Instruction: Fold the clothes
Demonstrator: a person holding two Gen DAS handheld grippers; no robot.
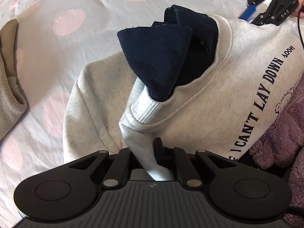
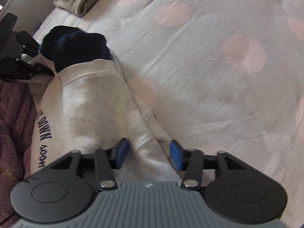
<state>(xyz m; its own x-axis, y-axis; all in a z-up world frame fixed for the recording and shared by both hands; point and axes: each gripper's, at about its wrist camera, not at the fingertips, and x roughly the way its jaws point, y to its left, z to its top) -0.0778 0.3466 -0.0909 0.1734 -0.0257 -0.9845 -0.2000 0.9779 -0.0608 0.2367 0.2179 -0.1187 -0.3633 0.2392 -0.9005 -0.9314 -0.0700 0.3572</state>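
Fingers of the left gripper [image 1: 146,155] are pinched together on a strip of the grey sweatshirt [image 1: 218,98], a sleeve by the look of its ribbed cuff [image 1: 146,110], which runs from the grip straight ahead toward the navy collar [image 1: 157,57]. Taking that collar as the landmark: the sleeve rises to it from below in the left wrist view, the cuff lying just at the collar's near edge, touching it. To the collar's left, well apart, a beige garment [image 1: 9,79] lies on the pink-spotted bedsheet [image 1: 85,3]. To the collar's right the sweatshirt's body spreads out flat, its printed lettering [image 1: 266,87] running away from the collar along the garment's length, with a purple fleece [image 1: 281,133] beside it.

On the far side of the collar from the left grip, the right gripper [image 2: 150,153] hovers over the sweatshirt's shoulder or side seam, its blue pads [image 2: 121,152] standing apart with cloth between but not clamped. My judgement: the sleeve's long axis points at the collar, so any fold turns on the left hand, the one with a hold
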